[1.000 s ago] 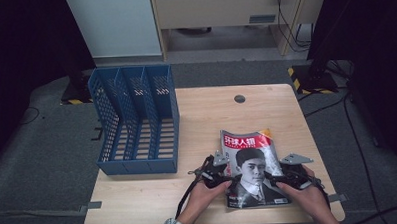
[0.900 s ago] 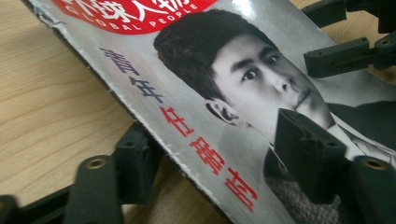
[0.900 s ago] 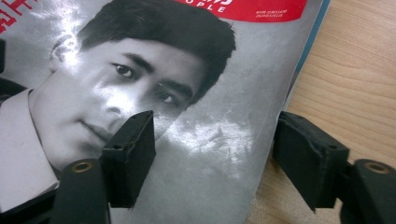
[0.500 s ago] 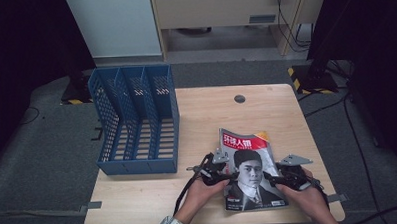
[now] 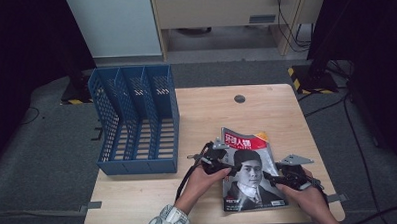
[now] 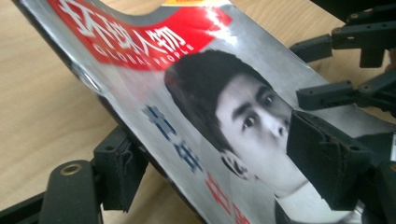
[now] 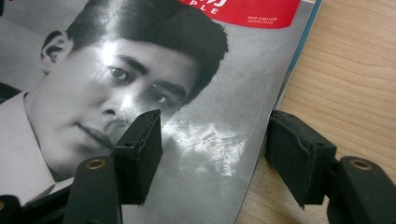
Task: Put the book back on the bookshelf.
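Fingers (image 6: 119,170) of left gripper (image 5: 223,163) straddle the magazine (image 5: 248,170) spine edge; jaws have just been opening, cover between them, not clamped. Right gripper (image 5: 281,178) open too, one pad on the cover, one off its right edge. Magazine lies at the table (image 5: 266,104) near-right, long axis front-back, left edge lifted. File rack (image 5: 136,119) well apart, left; table otherwise bare.

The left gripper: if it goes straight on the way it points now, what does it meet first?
Probably the magazine, whose edge already lies between the open jaws of the left gripper; farther on is the right gripper.
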`<state>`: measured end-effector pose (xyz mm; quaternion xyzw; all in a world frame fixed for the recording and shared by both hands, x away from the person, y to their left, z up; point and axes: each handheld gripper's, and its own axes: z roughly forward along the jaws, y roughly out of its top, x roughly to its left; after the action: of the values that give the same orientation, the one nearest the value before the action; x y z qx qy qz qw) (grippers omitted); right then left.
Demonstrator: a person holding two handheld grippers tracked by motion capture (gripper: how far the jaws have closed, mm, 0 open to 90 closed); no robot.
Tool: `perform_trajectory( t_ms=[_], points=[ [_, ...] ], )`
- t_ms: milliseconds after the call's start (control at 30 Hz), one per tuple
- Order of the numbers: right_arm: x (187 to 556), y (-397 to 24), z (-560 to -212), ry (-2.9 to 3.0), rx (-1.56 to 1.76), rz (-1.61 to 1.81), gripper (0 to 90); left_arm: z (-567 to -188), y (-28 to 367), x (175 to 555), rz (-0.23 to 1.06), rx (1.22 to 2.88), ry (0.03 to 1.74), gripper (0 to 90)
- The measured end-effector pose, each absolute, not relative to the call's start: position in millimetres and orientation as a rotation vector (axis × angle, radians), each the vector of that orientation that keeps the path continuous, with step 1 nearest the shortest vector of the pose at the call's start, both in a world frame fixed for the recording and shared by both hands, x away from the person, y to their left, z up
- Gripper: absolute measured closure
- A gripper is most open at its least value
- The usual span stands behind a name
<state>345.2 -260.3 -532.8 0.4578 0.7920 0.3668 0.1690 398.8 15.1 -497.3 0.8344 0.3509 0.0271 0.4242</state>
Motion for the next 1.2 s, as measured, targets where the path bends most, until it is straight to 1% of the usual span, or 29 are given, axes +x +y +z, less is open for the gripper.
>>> perform_trajectory(
  t_ms=[133, 300, 700, 1200],
  points=[
    [346.5, -258.9, -533.4, 2.248, 1.306, 1.060, 36.8, -497.3, 11.1, 407.6, 0.072, 2.125, 0.854, 21.9],
    [348.1, -257.6, -534.6, 2.247, 1.293, 1.074, 37.3, -498.3, 9.2, 417.9, 0.060, 2.108, 0.873, 22.3],
    [347.7, -257.8, -534.9, 2.245, 1.287, 1.078, 38.9, -497.7, 1.0, 429.4, 0.065, 2.143, 0.856, 29.2],
    [347.7, -256.1, -536.2, 2.252, 1.248, 1.107, 42.2, -492.7, -2.2, 444.5, 0.039, 2.118, 0.857, 35.7]
  ],
)
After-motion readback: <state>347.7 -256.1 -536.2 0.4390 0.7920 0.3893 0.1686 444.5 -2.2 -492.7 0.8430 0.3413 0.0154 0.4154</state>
